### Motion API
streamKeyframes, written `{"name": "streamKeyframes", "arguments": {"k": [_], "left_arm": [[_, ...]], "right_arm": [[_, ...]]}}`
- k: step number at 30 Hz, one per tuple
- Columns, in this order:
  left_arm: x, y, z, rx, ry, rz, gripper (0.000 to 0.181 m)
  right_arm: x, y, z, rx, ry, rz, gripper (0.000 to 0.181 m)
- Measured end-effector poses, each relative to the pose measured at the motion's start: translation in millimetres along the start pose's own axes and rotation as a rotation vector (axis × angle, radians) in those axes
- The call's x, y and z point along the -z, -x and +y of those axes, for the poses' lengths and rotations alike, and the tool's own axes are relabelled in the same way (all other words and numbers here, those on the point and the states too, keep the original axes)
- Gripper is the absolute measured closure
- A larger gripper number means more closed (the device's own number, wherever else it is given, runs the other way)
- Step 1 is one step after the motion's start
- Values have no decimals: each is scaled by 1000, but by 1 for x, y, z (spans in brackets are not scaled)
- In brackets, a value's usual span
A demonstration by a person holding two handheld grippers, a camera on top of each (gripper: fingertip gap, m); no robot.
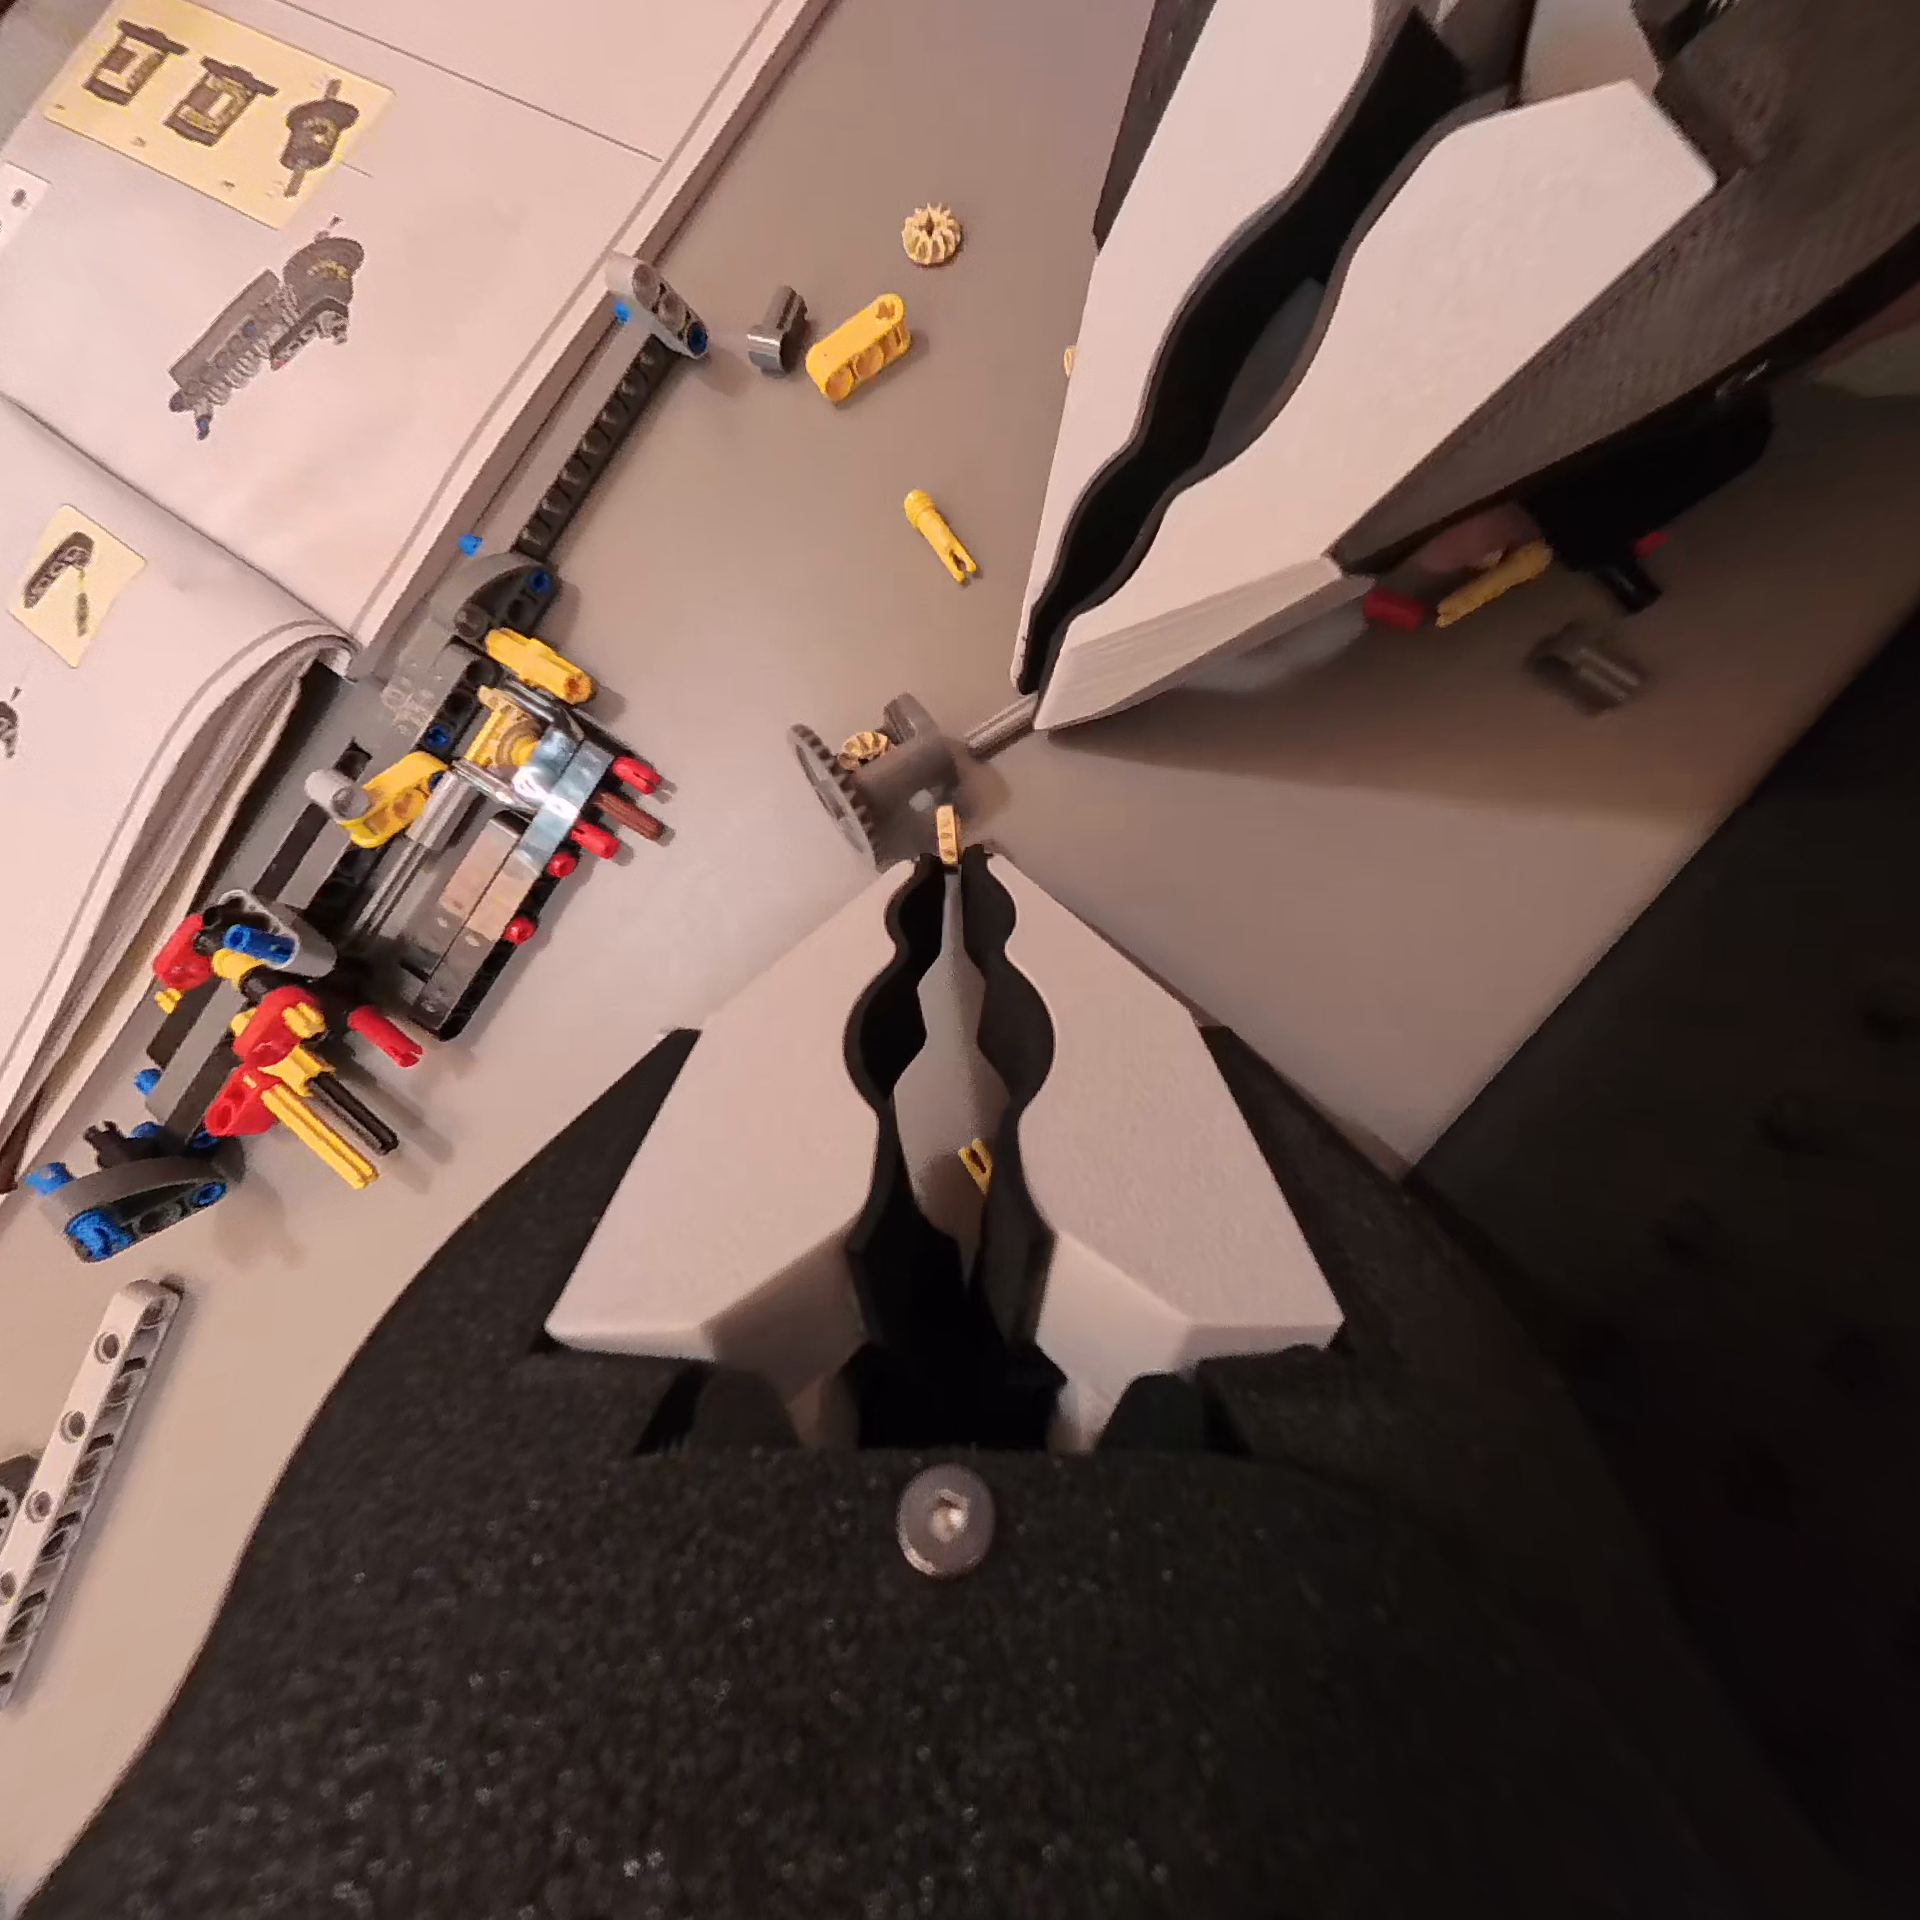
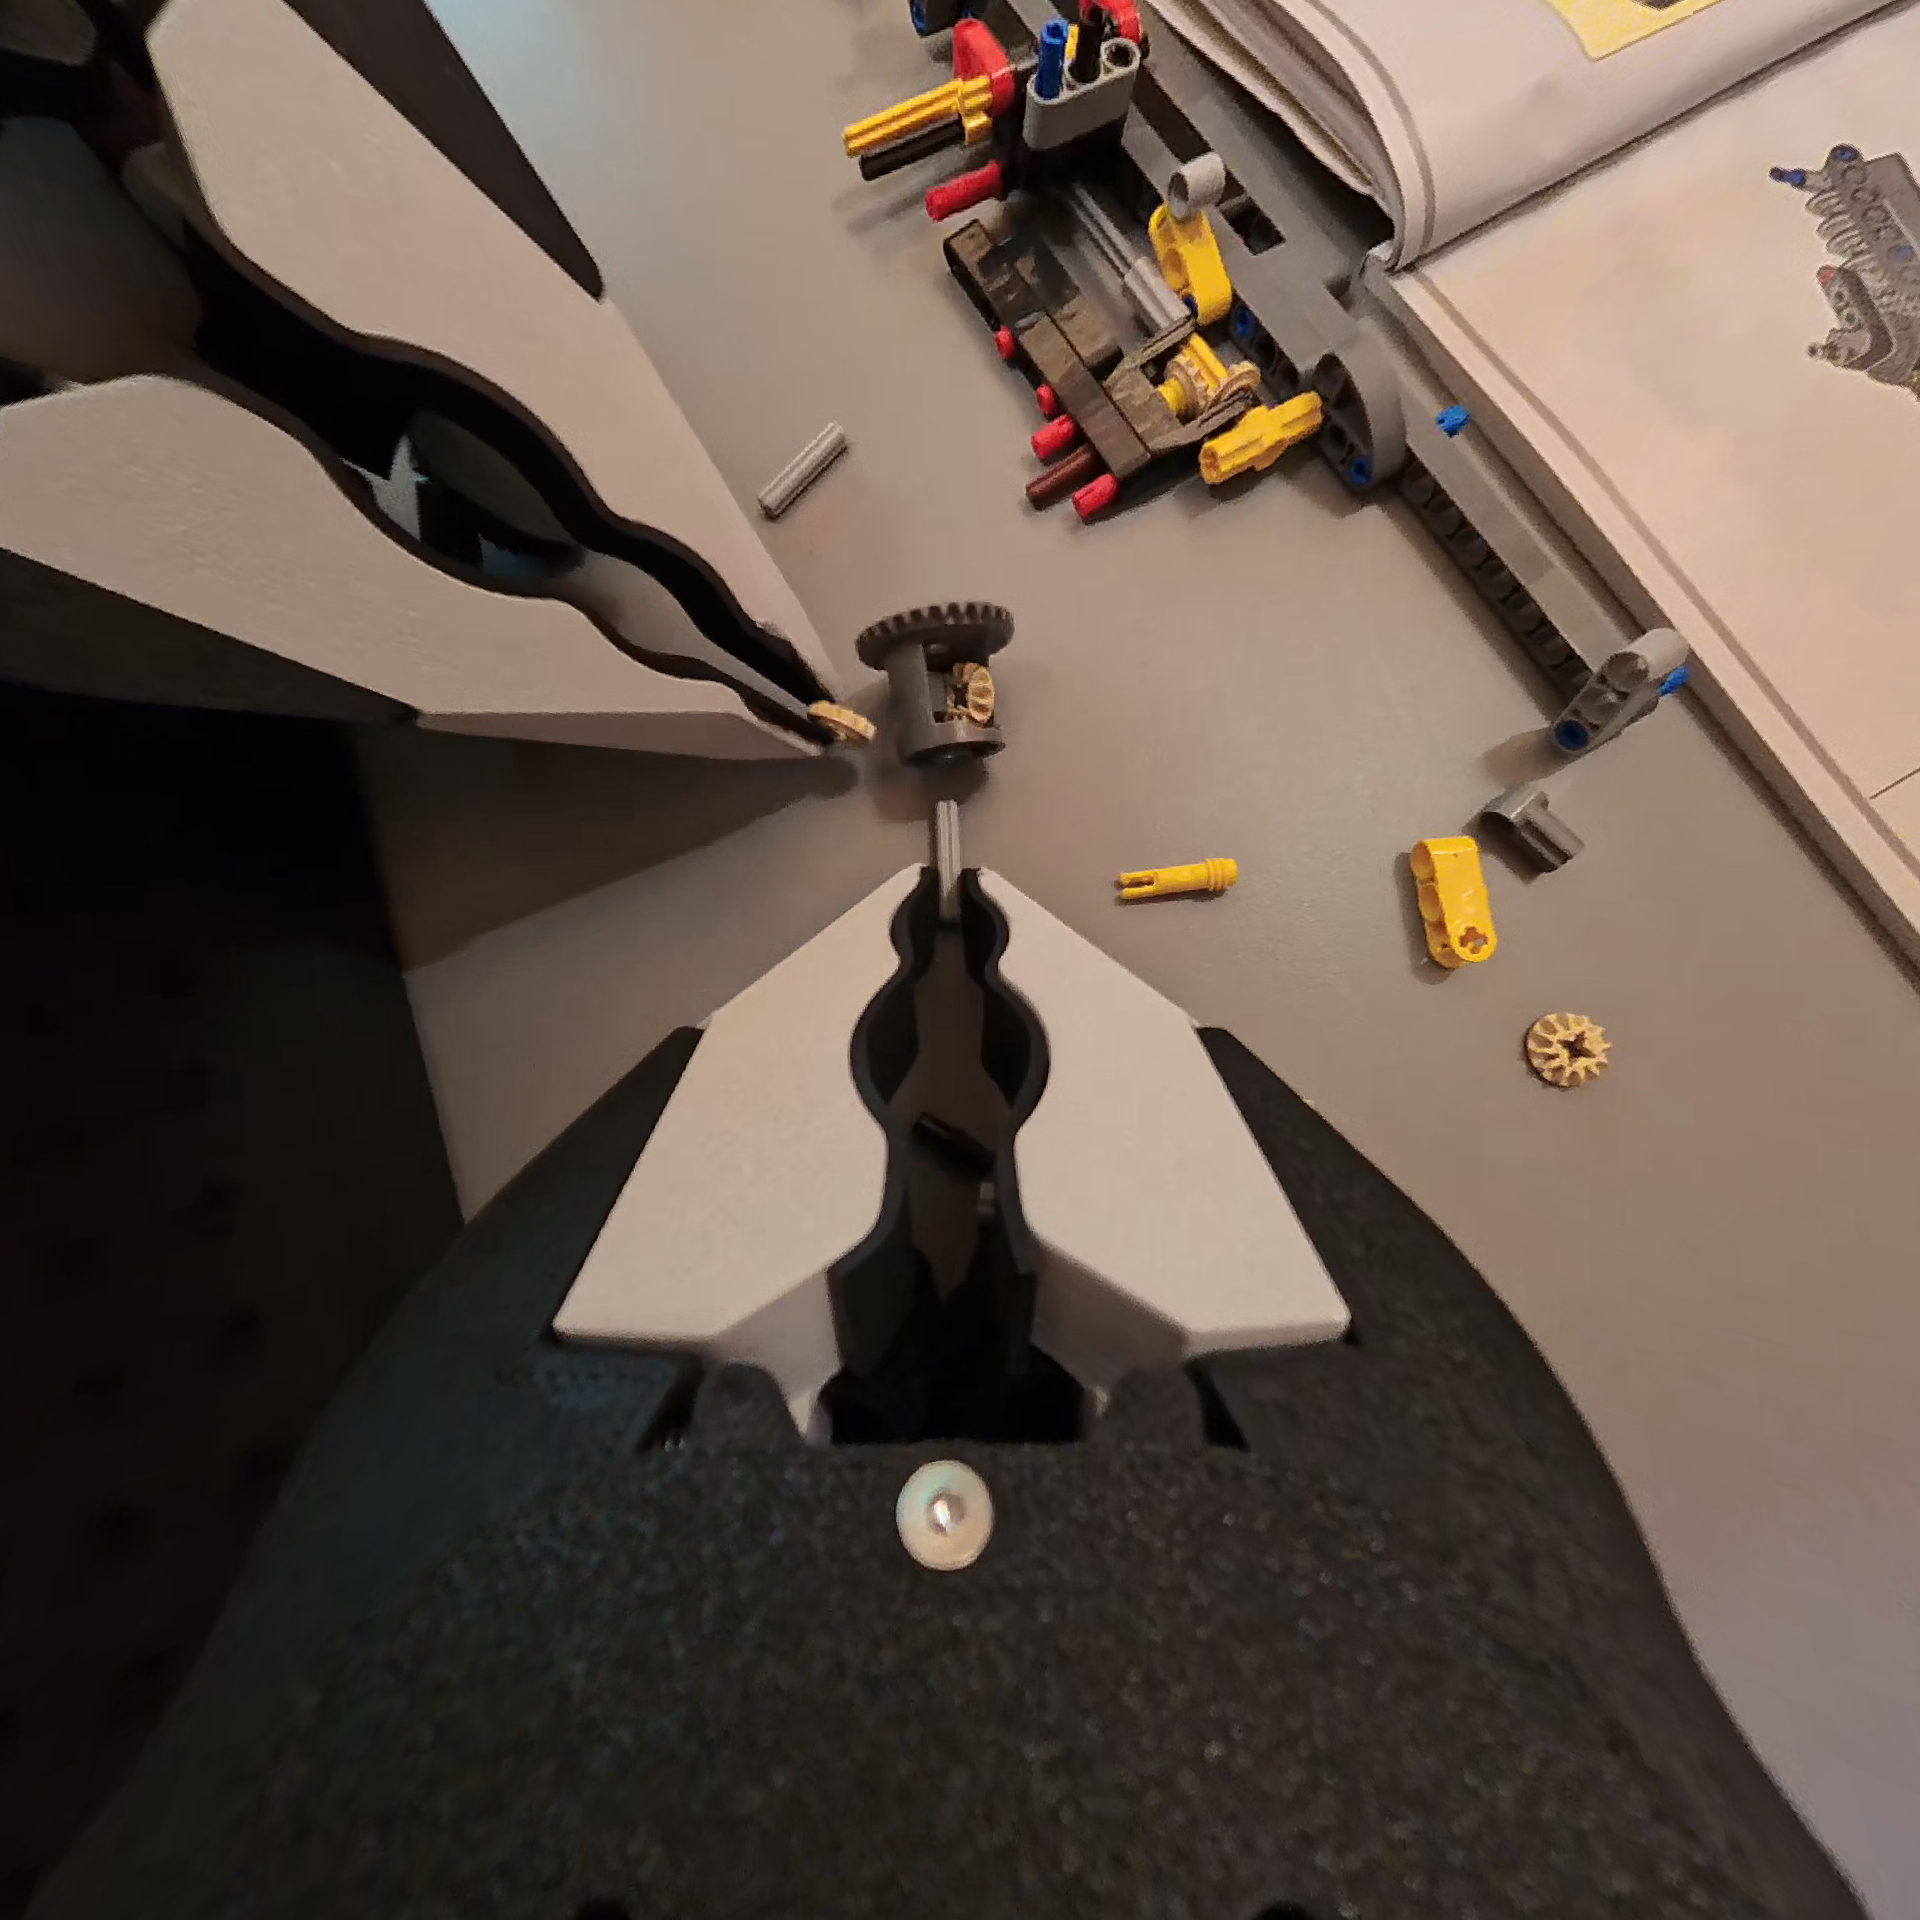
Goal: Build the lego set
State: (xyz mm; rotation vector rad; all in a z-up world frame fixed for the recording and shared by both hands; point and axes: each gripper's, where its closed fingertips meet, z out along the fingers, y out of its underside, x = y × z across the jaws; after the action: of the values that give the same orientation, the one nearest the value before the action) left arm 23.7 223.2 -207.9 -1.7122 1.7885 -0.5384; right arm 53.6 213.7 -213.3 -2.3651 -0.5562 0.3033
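I had the left gripper (image 1: 948, 857) clamped on a tan gear (image 1: 945, 828) at the housing's (image 2: 940, 675) nine o'clock and the right gripper (image 2: 949, 878) pinching a grey axle (image 2: 947, 836) at its six, apparently lined up to pin that gear inside.

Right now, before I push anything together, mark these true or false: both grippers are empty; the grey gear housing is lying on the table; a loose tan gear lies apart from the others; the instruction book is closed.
1. Both grippers are empty. False: the left gripper pinches a small tan gear, and the right gripper pinches a grey axle.
2. The grey gear housing lies on the table. True.
3. A loose tan gear lies apart from the others. True, near a yellow beam.
4. The instruction book is closed. False: it lies open.
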Motion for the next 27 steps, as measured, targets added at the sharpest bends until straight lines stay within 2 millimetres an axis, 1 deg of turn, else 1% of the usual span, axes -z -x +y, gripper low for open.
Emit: {"name": "streamKeyframes", "arguments": {"k": [2,6,9,11,13,15,18,22,25,27], "left_arm": [[3,-1,-2,3,-17,8,179],[7,-9,4,21,2,75,179],[12,-17,9,0,8,136,179],[13,-18,13,-34,13,130,179],[13,-19,16,-80,22,122,179],[14,-18,17,-111,25,105,179],[15,-22,16,-107,18,119,178],[15,-23,16,-102,10,131,177],[16,-24,15,-111,2,136,172],[19,-22,13,-130,-16,128,167]], "right_arm": [[0,4,0,2,13,-18,175],[2,8,0,24,19,-27,161],[4,4,-10,60,-30,-10,153],[2,4,-22,84,-82,-17,152],[-2,4,-27,114,-101,-11,152],[-6,2,-28,150,-97,7,153],[-10,2,-26,167,-82,13,157],[-13,3,-27,153,-85,-1,161],[-13,2,-27,129,-79,-8,161],[-13,0,-27,83,-80,-33,161]]}}
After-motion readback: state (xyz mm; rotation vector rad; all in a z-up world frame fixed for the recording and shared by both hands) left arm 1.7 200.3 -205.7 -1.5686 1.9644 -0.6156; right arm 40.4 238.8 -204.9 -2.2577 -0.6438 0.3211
